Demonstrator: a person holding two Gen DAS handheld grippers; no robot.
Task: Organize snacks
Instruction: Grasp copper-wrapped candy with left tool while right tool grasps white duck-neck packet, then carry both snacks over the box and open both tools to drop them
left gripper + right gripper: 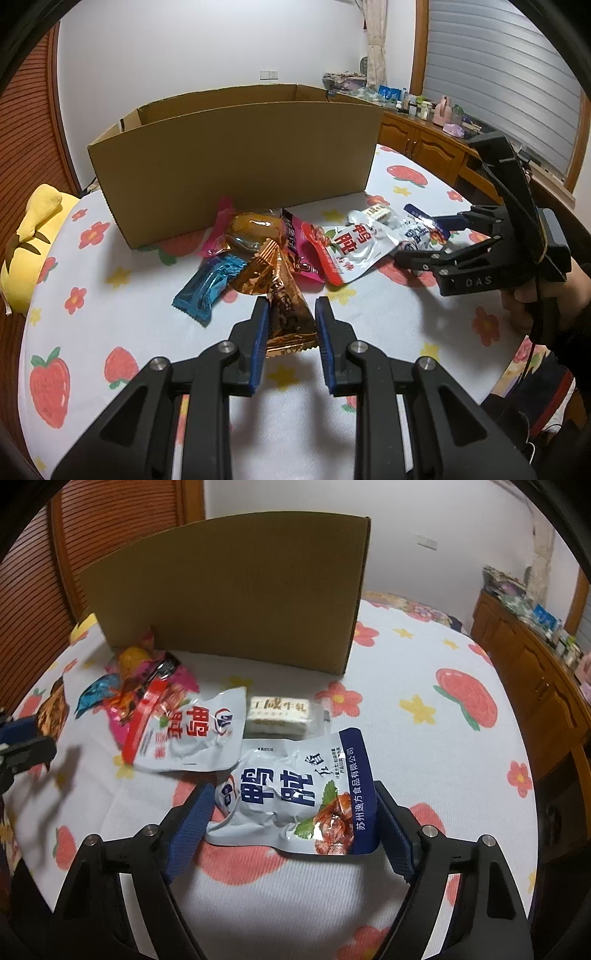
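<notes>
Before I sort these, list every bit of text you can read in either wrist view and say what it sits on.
"鸭肫": large blue characters on the white pouch with the dark blue edge.
"苏州逸方食品有限公司": white print along that blue edge.
"鸭肫": red characters on the white pouch with the red edge.
"咸牛轧": on the clear-wrapped cream nougat block.
"DAS": on the black right gripper body.
Copper, pink and blue wrappers: print too blurred.

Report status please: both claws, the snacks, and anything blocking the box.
Left claw shut on brown snack packet. Right claw open around blue-edged pouch, not gripping. Other snacks lie before the cardboard box. Nothing blocks the box.
</notes>
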